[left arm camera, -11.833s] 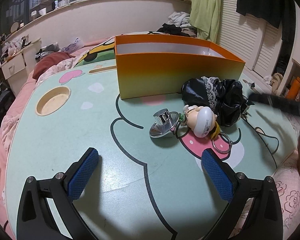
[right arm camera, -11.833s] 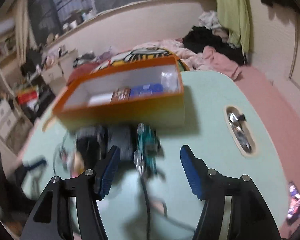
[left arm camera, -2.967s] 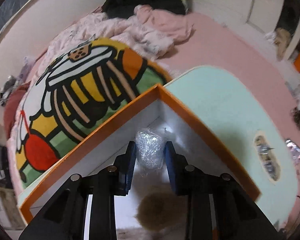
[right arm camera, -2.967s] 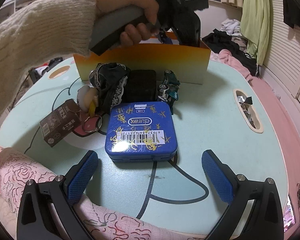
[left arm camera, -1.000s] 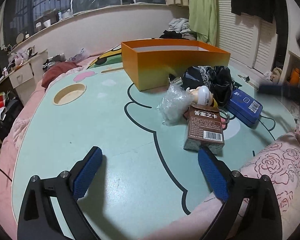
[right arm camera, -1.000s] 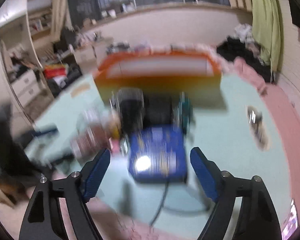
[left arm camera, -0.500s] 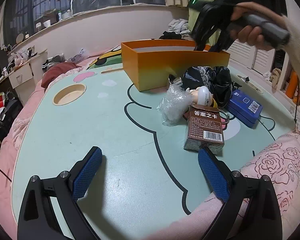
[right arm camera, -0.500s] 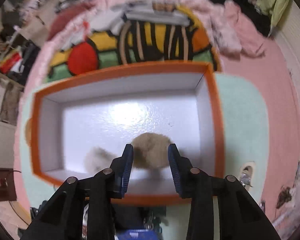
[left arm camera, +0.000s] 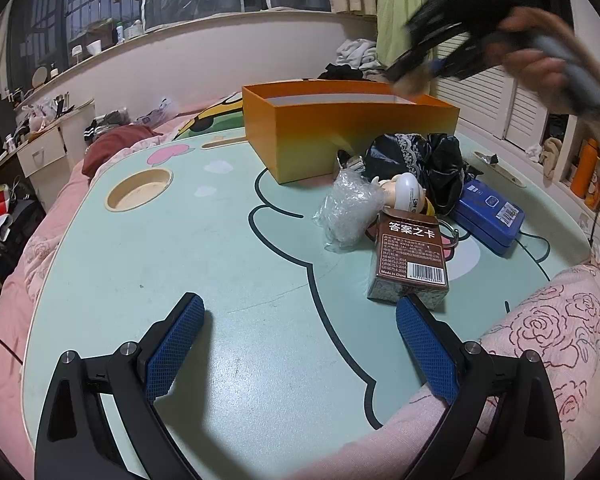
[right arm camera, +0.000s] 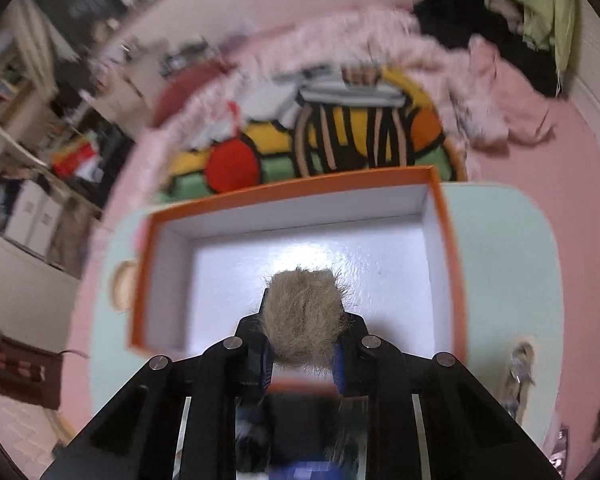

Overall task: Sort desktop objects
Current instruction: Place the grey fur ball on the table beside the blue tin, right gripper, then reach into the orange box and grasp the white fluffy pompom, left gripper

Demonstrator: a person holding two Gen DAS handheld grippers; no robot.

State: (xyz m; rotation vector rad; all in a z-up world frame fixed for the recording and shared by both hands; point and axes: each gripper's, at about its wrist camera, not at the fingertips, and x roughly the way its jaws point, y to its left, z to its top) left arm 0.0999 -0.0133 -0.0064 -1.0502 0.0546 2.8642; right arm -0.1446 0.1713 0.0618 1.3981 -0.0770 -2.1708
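My right gripper (right arm camera: 303, 320) is shut on a tan fur ball (right arm camera: 304, 312) and holds it above the white inside of the orange box (right arm camera: 446, 216). In the left wrist view the same gripper (left arm camera: 410, 80) is a blur over the box's (left arm camera: 300, 136) far right corner, gripped by a person's hand (left arm camera: 540, 68). My left gripper (left arm camera: 296, 344) stands open and empty over the mint table (left arm camera: 180, 248). Beyond it lie a brown card box (left arm camera: 410, 260), a clear plastic bag (left arm camera: 348, 208), a small doll figure (left arm camera: 408, 192), a black pouch (left arm camera: 420, 160) and a blue tin (left arm camera: 488, 212).
A round cup hollow (left arm camera: 140, 192) is sunk into the table's left side. A pink rose-print quilt (left arm camera: 540, 340) laps the near right edge. Behind the box lie a striped cartoon cushion (right arm camera: 340, 136) and heaped clothes (right arm camera: 480, 64).
The right gripper closed on the fur ball inside the box and lifted it, drawing back and to the right. The left gripper and the table's objects stayed put.
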